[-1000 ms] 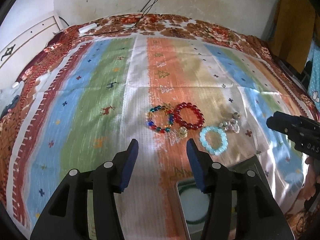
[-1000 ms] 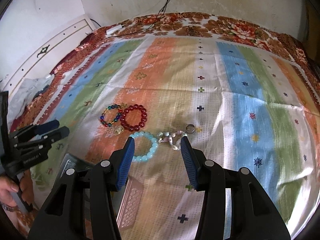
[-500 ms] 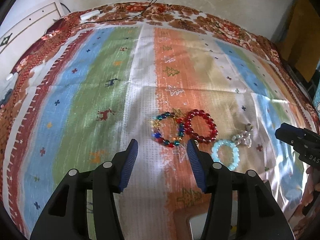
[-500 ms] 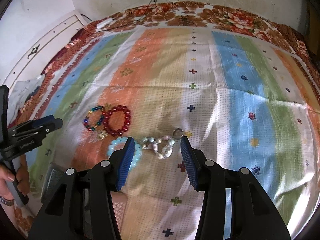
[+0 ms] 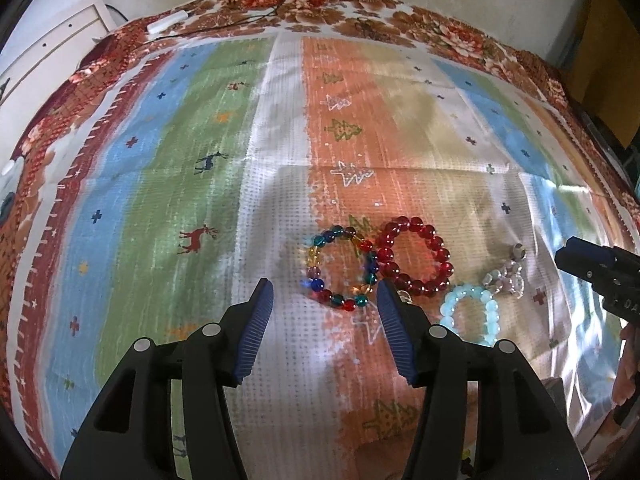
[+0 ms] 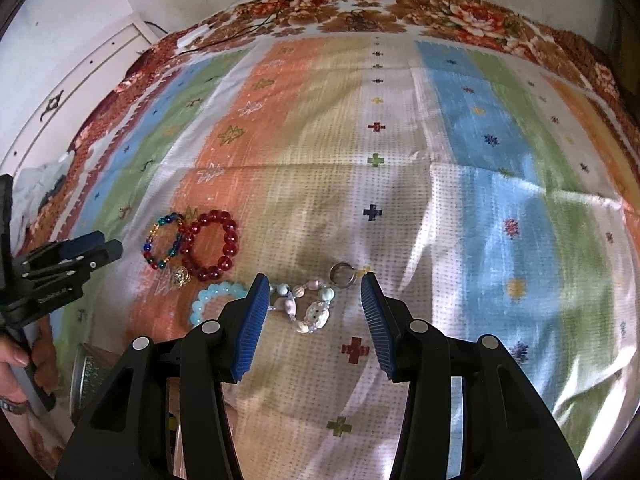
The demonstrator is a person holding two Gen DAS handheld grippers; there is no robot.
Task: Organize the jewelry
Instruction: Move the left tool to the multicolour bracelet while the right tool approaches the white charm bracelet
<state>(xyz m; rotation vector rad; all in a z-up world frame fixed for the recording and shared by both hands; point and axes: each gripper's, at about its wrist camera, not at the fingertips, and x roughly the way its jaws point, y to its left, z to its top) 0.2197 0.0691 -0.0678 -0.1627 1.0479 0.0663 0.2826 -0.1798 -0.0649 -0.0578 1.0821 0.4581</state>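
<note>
Left gripper point(image 5: 325, 294): jaws apart and opening, nothing between the pads, I see only cloth there. Multicolour bead bracelet point(image 5: 340, 268) lies just past the tips, its near right edge beside the right fingertip point(image 5: 386, 298). Red bead bracelet point(image 5: 416, 256) touches it on the right. Pale blue bracelet point(image 5: 472, 316) sits nearer and further right, with the clear-and-pink bead bracelet point(image 5: 506, 280) just beyond it.

Right gripper point(image 6: 311, 290): jaws apart, not clamped on anything. Pastel bead bracelet point(image 6: 304, 306) lies on the cloth between the two fingertips, no contact that I can make out. Metal ring point(image 6: 343, 274) sits just beyond, near the right fingertip point(image 6: 370, 292). Small gold charm point(image 6: 181, 276) lies left, below the red beads.

All of it rests on the striped cloth point(image 6: 400, 184). Metal tin point(image 6: 86, 376) is at near left, partly hidden.
</note>
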